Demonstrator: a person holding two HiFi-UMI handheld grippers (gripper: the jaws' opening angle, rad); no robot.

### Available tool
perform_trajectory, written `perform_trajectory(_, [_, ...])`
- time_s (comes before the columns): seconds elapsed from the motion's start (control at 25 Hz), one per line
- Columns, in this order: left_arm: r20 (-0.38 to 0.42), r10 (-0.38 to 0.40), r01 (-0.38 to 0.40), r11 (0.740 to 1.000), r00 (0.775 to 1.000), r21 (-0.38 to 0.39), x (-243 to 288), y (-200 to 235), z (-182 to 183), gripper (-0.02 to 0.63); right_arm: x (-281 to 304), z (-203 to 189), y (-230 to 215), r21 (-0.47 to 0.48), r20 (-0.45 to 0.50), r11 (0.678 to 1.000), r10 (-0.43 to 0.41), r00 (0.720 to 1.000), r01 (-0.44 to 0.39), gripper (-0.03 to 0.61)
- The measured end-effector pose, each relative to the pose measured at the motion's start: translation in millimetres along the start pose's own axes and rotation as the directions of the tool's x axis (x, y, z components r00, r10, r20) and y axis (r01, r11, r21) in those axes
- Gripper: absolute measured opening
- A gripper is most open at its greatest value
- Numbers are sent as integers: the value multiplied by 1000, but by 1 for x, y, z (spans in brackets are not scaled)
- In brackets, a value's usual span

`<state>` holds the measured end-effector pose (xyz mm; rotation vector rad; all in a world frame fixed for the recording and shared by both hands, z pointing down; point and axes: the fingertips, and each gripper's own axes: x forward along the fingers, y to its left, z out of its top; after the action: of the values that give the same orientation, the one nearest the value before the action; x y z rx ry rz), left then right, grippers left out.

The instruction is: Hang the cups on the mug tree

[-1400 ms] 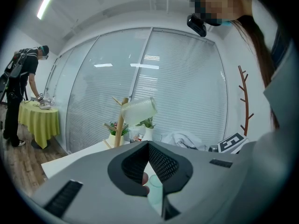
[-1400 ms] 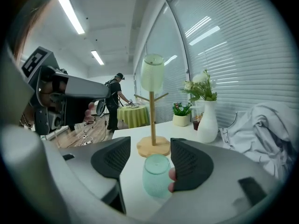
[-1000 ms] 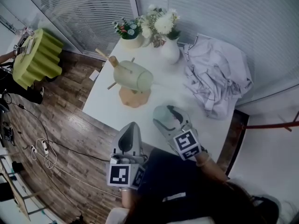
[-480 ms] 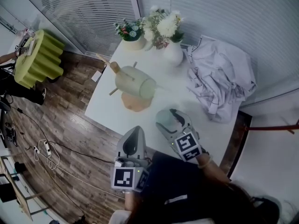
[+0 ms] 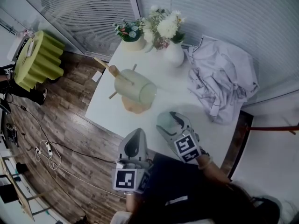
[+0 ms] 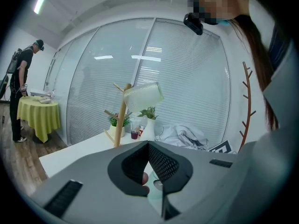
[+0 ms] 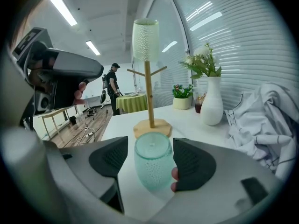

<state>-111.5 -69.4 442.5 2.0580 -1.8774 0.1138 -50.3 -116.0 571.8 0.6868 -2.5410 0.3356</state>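
My R gripper (image 7: 152, 161) is held low over a white, smooth tabletop (image 7: 189, 121). Its jaws have just been opening and now stand wide. Between them stands a small teal glass cup (image 7: 153, 166), rounded like an egg, w/ a dimpled skin and a flat end facing up. There is a clear gap on the L side of the cup. The R pad sits very close beside it and I can't tell if it touches. The dark pads are broad, curved and finely ribbed, and they aren't pressing on the cup.

Straight ahead, well beyond the cup, is the wooden mug tree (image 7: 149, 97): a slim round post on a flat pale-wood base w/ angled corners and short pegs slanting up from the post. A tall frosted pale-green cup (image 7: 145, 39), also dimpled, is capped mouth-down over the top of the post.

To the R are a smooth white ceramic vase (image 7: 212, 105), bulbous w/ a narrow neck and holding white flowers, and a crumpled white cloth (image 7: 267, 121) in soft folds.

My L gripper (image 6: 148, 146) is off the tabletop's near edge, over the wood-plank floor (image 5: 70, 125). Its jaws are clenched tip to tip w/ nothing between them.
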Motion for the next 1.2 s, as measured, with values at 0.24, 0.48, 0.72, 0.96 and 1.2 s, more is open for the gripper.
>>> perform_trajectory(0.24, [-11,-2,3,1000,1000,6,3,-1,-3,2,4,-6,-3,3,-12,1000,1,1000,-1,310])
perform_trajectory(0.48, [-17,-3,3,1000,1000,9,4,-1,-3,2,9,-10,-3,3,-32,1000,1,999,-1,298])
perform_trajectory(0.72, [-17,-2,2,1000,1000,15,6,-3,-3,2,10,-11,-6,2,-30,1000,-3,1000,3,286])
perform_trajectory(0.96, [-8,-4,5,1000,1000,22,3,-7,0,2,9,-12,-5,-9,-37,1000,5,999,-5,281])
perform_trajectory(1.2, [16,-2,1,999,1000,34,-5,-11,7,2,3,-10,-2,-21,-27,1000,0,1000,0,281])
